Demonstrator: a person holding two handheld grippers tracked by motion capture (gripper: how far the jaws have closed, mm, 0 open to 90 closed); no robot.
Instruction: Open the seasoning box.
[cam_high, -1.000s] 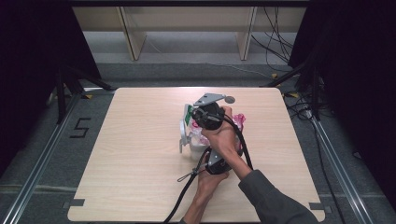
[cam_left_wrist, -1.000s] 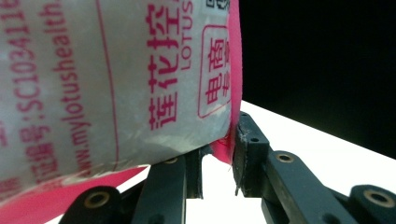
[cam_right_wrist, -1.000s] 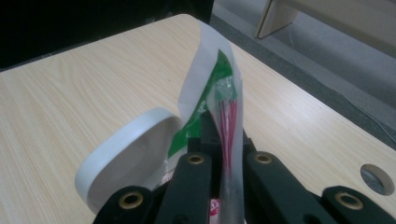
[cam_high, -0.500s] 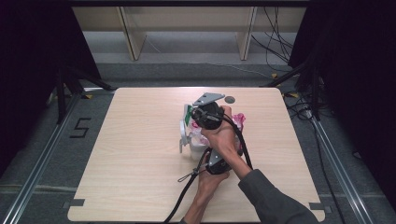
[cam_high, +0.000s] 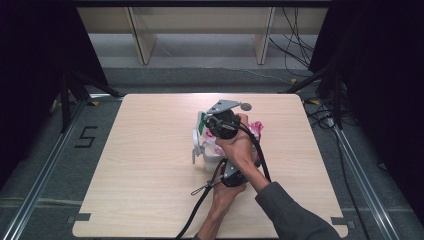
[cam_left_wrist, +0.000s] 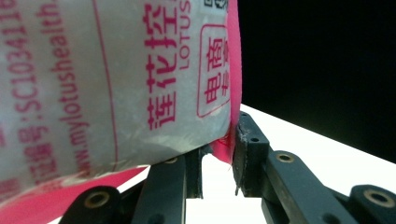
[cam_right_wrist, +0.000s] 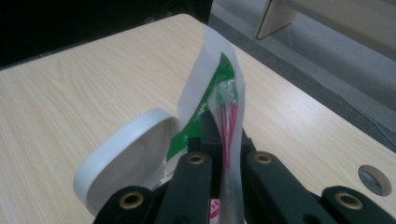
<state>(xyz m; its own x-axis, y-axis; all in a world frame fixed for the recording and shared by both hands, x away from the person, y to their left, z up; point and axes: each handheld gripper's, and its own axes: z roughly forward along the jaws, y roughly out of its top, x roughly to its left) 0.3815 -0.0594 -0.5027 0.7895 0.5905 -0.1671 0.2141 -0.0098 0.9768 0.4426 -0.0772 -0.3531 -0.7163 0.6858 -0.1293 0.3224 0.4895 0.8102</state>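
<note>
You are holding a bag (cam_high: 252, 131) between both grippers near the middle of the tabletop (cam_high: 150, 200), the right gripper (cam_right_wrist: 223, 140) clamped on its top edge at 12 o'clock, the left gripper (cam_left_wrist: 219, 154) pinching its pink edge at 6 o'clock. In pulling the bag open, keep both grips firm and draw apart slowly, minding the white bowl (cam_right_wrist: 123, 163) at 9 o'clock.
</note>
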